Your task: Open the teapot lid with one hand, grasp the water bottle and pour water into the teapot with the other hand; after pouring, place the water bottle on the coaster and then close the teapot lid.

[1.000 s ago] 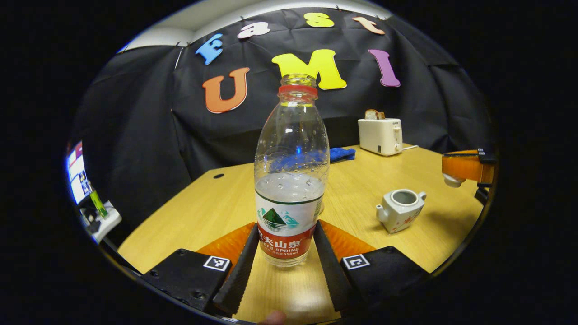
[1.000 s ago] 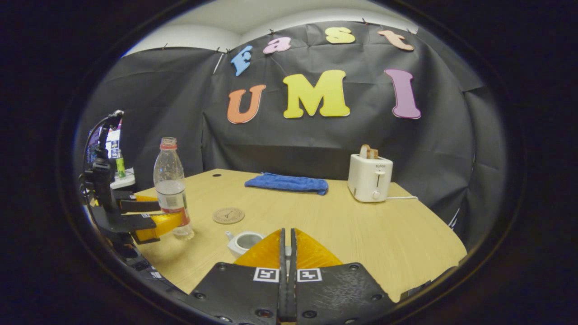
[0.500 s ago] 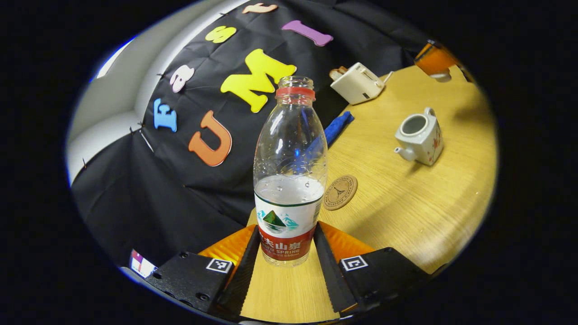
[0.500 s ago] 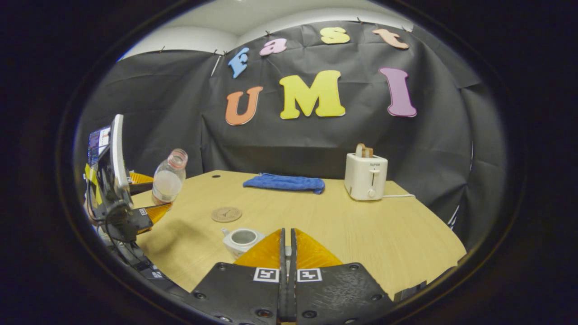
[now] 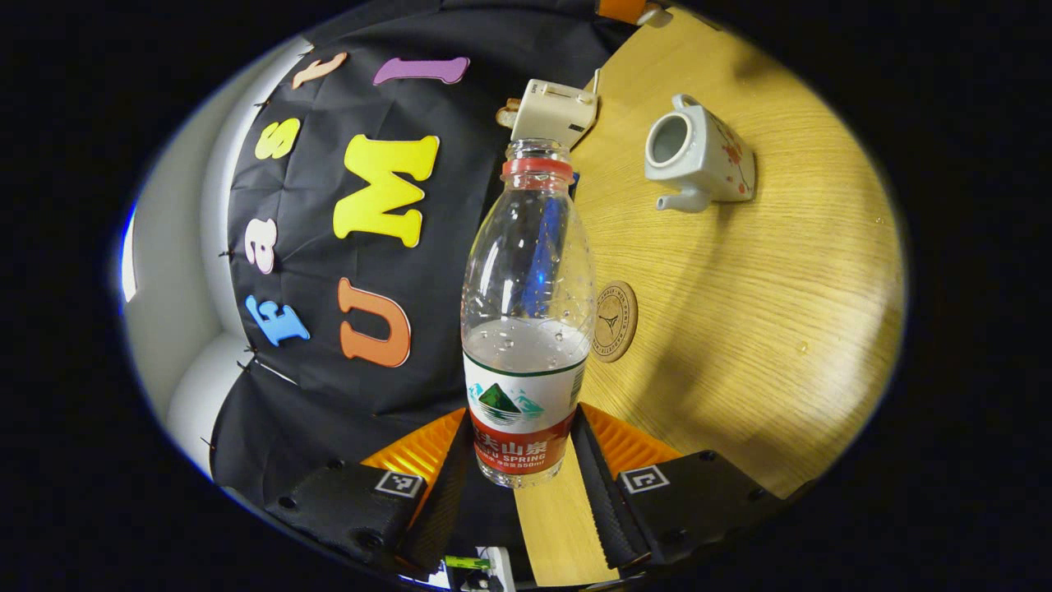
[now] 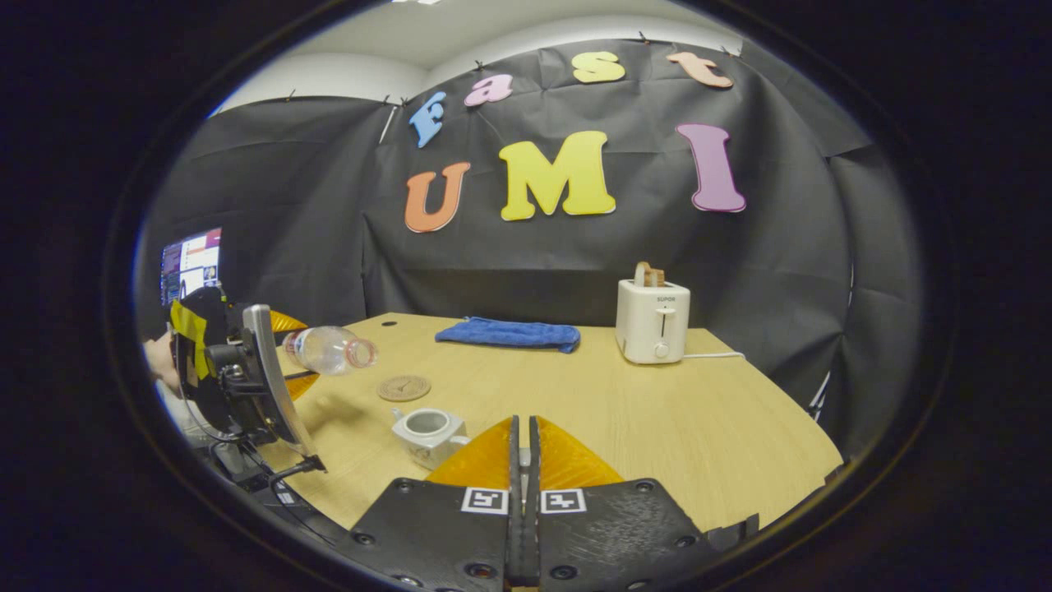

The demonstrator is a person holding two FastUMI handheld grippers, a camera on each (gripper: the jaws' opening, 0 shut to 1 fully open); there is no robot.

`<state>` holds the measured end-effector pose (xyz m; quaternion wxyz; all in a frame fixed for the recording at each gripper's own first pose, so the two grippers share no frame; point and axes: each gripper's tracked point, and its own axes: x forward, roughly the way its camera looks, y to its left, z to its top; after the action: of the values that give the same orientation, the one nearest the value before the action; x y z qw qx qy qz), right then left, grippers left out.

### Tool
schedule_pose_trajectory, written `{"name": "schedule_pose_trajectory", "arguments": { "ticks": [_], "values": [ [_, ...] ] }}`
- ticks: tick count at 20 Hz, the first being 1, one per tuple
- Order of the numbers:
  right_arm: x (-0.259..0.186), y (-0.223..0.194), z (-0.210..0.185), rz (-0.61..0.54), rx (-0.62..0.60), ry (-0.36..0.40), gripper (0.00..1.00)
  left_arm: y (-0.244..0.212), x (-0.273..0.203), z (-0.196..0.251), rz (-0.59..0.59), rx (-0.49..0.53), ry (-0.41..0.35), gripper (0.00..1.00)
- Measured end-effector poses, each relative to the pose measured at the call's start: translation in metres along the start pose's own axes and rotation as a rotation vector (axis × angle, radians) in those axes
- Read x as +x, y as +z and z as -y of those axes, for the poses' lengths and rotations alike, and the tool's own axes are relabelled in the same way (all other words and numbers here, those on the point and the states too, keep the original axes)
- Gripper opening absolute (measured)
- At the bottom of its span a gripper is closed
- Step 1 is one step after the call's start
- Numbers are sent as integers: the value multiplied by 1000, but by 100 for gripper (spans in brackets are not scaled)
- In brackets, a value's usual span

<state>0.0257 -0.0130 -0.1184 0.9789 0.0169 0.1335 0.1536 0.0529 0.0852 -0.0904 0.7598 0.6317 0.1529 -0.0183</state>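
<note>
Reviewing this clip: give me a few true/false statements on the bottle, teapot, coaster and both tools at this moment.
1. The left tool grips the water bottle. True.
2. The teapot has its lid on. False: its top is open.
3. The bottle stands on the coaster. False: it is held tipped above the table.
4. The bottle is uncapped. True.
5. The right tool is wide open. False: its fingers are together.

Water bottle clear glossy plastic; teapot glazed ceramic; table matt wood grain; towel cloth.
</note>
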Motion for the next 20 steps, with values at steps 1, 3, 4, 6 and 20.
{"name": "schedule_pose_trajectory", "arguments": {
  "ticks": [1, 3, 4, 6, 20],
  "values": [
    [-1, -1, 1, -2, 0, -1, 0, 5, -1, -1, 3, 37, -2, 72],
    [-2, -5, 4, -7, 0, 1, 0, 14, 0, -4, 6, 121, 0, 72],
    [-3, -7, 4, -11, 1, 4, 0, 16, -3, -3, 8, 158, 1, 72],
    [-5, -10, 3, -16, -2, 10, 0, 18, -5, 0, 3, 203, -10, 72],
    [-12, -15, 22, -5, 9, -3, 0, 35, 7, -9, -27, 426, 24, 71]
  ]
}}
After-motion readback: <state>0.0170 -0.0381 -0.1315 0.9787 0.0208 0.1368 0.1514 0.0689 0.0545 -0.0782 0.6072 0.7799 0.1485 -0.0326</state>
